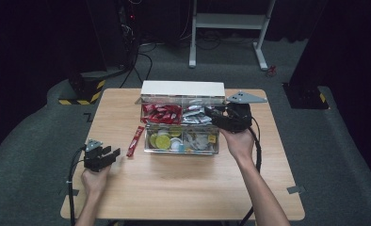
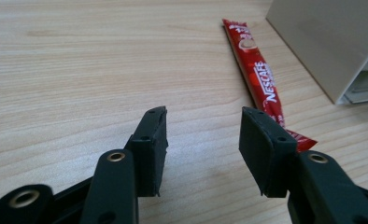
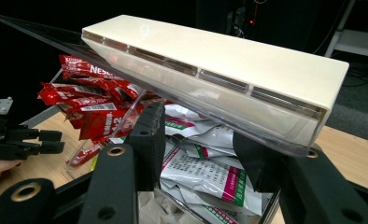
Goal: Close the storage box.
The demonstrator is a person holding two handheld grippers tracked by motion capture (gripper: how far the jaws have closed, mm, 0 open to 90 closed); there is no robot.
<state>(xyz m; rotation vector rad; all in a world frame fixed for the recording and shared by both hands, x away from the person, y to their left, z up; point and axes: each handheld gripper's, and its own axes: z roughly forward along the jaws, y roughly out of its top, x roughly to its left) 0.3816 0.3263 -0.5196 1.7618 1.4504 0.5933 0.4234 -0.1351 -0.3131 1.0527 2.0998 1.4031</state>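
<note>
A red Nescafé stick sachet [image 2: 259, 77] lies flat on the tabletop [image 1: 183, 188], just left of the clear compartment box [image 1: 181, 151] and just ahead of the left claw [image 2: 203, 133], whose jaws stand apart and empty. Light, thin and crinkly, the sachet looks best pinched across its narrow middle. The right claw [image 3: 203, 140] looks clamped on the edge of the box's raised lid [image 3: 229, 60].

We saw a red sachet [image 2: 259, 74] with white lettering, a cream lid [image 3: 219, 56], black grippers, and light woodgrain table [image 1: 183, 188].
</note>
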